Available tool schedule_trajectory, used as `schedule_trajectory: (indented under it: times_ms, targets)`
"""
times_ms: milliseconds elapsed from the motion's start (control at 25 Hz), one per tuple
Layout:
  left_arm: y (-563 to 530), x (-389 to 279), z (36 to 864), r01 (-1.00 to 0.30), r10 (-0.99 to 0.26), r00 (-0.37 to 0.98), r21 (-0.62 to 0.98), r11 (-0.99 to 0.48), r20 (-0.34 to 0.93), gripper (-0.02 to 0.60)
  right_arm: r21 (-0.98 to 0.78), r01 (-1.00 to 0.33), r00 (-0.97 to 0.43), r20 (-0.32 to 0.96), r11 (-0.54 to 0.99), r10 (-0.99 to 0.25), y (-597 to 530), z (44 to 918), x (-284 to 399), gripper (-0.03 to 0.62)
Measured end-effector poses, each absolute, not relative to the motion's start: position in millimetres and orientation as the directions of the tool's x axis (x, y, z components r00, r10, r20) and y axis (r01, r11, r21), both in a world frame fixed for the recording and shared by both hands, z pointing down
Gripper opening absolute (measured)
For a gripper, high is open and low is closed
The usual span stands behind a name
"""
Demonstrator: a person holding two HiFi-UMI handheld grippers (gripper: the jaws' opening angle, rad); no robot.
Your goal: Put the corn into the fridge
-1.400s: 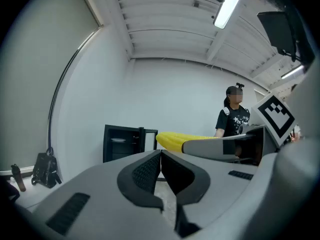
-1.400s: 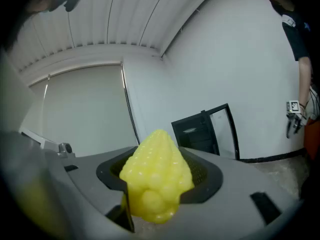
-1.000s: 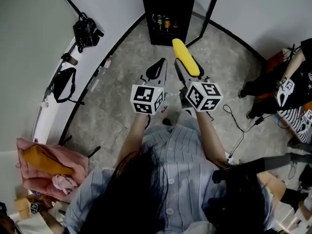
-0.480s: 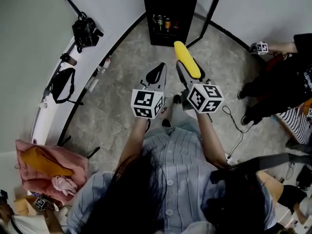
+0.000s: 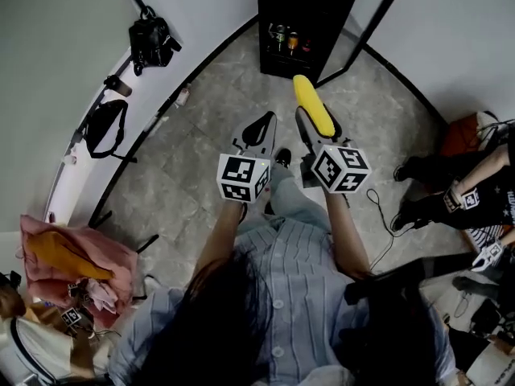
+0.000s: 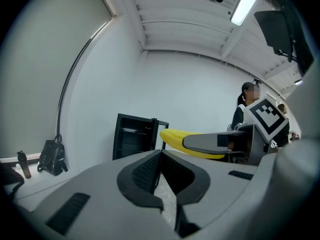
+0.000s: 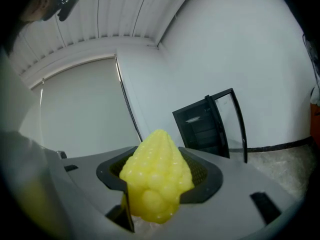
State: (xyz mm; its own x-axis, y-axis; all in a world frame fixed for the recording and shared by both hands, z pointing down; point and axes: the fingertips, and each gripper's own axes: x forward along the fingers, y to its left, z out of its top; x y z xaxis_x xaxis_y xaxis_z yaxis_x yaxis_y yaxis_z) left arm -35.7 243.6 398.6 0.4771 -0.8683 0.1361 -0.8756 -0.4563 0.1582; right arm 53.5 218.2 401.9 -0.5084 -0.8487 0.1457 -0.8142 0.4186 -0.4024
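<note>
A yellow corn cob [image 5: 313,116] sticks out forward from my right gripper [image 5: 315,124], whose jaws are shut on it; in the right gripper view the corn [image 7: 156,176] fills the space between the pads. My left gripper [image 5: 258,129] is shut with nothing in it, level with the right one and just to its left. A small black fridge [image 5: 310,22] stands ahead on the floor with its glass door [image 5: 372,21] swung open to the right; bottles and cans [image 5: 287,39] show on a shelf inside. The fridge [image 7: 202,126] lies ahead and right of the corn tip.
Grey stone floor [image 5: 201,159] lies between me and the fridge. A curved white wall base carries black bags [image 5: 150,40] at the left. A person sits at the right [image 5: 451,191], with a cable on the floor [image 5: 385,207]. Pink cloth [image 5: 64,264] lies at lower left.
The fridge now sits nearer and further right in the head view. Both grippers keep their hold and pose. The person at the right has shifted.
</note>
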Motion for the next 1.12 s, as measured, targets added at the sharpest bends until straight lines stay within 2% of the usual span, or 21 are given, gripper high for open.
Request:
schedule_trajectory:
  times_ms: [400, 760, 1120]
  targets:
    - [119, -53, 394, -0.888, -0.880, 0.454, 0.157, -0.433, 0.142, 0.009, -0.418, -0.808, -0.516, 0.161, 0.416, -0.841, 96, 405, 47, 0.247]
    - [-4, -31, 402, -0.889, -0.870, 0.456, 0.153, -0.432, 0.190, 0.009, -0.364, -0.838, -0.498, 0.206, 0.406, -0.843, -21, 423, 69, 0.247]
    - [-70, -15, 392, -0.890, -0.871, 0.455, 0.117, -0.441, 0.183, 0.009, -0.420, -0.817, -0.499, 0.168, 0.396, -0.850, -89, 423, 88, 0.247]
